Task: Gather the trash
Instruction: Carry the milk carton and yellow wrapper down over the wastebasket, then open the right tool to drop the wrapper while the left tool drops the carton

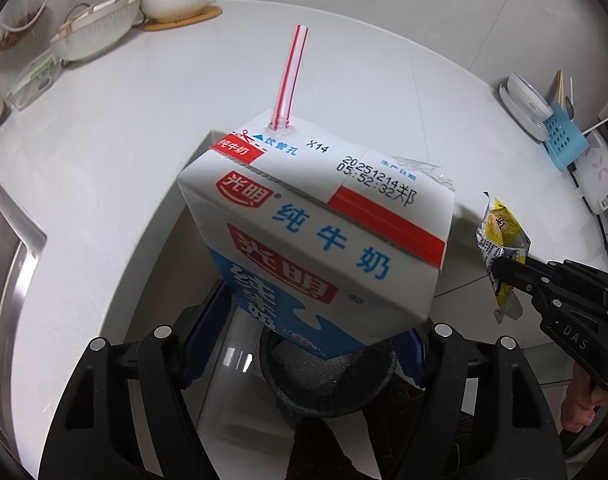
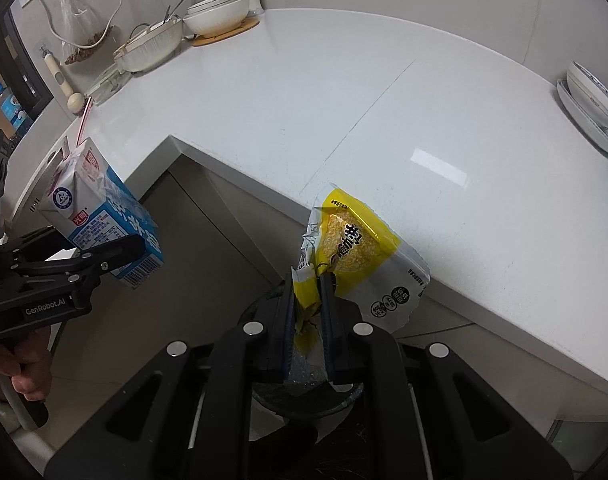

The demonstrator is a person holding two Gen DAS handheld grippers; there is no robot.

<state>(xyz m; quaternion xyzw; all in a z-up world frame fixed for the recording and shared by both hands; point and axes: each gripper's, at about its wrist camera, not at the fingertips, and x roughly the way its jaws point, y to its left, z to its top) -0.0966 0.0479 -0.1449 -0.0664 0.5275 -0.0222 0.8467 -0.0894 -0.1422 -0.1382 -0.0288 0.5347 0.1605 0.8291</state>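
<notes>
Milk carton (image 1: 316,240) upright, straw (image 1: 292,76) up, clamped by left gripper (image 1: 304,344); right gripper (image 2: 308,300) pinches wrapper (image 2: 356,256).

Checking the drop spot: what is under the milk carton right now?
Below the milk carton, held in the left claw, a dark bin with a pale liner shows. The carton covers part of the bin's opening, so its contents stay unseen.

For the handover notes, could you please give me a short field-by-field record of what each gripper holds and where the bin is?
left gripper: shut on the milk carton, blue pads on its two sides
milk carton: white and blue, red-striped straw sticking out of the top
right gripper: shut on the yellow snack wrapper, pinched at one end
trash bin: dark, round, on the floor below both grippers
countertop: white; bowls at the far end
</notes>
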